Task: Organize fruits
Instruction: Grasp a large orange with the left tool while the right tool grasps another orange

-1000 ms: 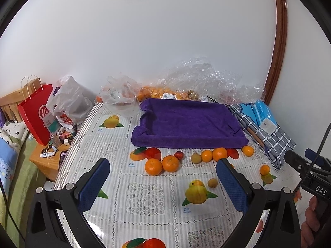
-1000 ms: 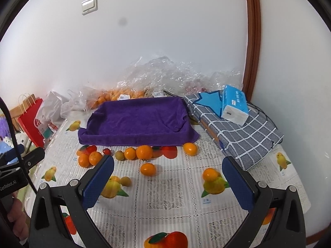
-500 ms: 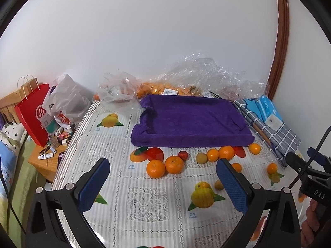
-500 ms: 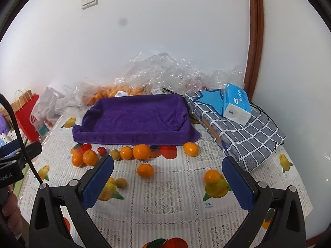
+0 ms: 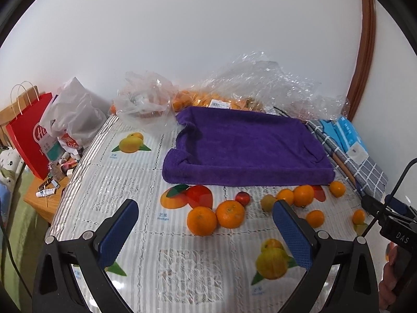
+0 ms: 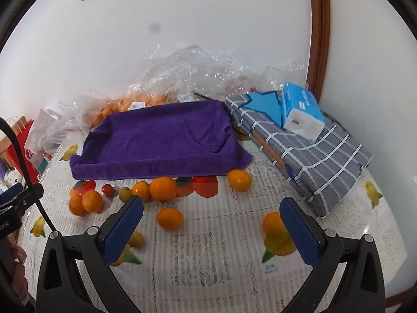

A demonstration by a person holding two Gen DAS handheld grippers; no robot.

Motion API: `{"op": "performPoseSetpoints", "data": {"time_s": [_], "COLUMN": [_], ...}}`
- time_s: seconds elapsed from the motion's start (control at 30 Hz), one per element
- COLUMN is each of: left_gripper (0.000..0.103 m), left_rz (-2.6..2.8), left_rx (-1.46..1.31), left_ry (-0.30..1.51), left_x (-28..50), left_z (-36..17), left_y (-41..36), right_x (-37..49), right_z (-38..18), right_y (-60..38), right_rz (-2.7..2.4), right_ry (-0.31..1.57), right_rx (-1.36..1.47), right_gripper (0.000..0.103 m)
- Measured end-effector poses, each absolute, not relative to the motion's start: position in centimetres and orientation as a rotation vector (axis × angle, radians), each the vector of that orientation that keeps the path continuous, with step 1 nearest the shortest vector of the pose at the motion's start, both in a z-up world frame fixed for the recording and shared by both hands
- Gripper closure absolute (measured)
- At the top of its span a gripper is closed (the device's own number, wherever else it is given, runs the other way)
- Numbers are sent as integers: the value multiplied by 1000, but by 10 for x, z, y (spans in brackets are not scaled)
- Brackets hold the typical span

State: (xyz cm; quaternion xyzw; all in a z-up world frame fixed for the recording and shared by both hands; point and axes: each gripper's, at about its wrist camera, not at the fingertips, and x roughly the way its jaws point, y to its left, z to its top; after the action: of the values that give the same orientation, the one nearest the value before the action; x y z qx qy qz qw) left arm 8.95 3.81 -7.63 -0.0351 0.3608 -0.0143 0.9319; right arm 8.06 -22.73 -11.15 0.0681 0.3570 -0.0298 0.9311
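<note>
White wall backs a table under a fruit-print cloth. At left, the left gripper hangs wide and empty, with two oranges touching each other just ahead between its fingers. Farther right, the right gripper, also wide and empty, faces a lone orange ahead, slightly left. Behind the scattered fruit lies the purple towel tray. Each arm seems nearest its own fruit.
</note>
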Motion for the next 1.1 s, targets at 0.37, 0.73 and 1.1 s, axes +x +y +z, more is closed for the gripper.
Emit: {"op": "performPoseSetpoints", "data": {"time_s": [0.37,0.73,1.1], "left_gripper": [0,3,11], "left_rz": [-22,-52,-107], "left_rx": [-63,-106,-120], "left_ry": [799,837,833], "left_x": [124,144,147], "left_z": [-112,-137,-147], "left_y": [54,63,60], "right_x": [121,143,150], "right_z": [-151,-172,-181], "right_y": [-238,-235,-224], "right_rz": [-127,-122,-132], "right_ry": [776,802,802], "right_rx": [134,139,105], "right_gripper": [2,11,23]}}
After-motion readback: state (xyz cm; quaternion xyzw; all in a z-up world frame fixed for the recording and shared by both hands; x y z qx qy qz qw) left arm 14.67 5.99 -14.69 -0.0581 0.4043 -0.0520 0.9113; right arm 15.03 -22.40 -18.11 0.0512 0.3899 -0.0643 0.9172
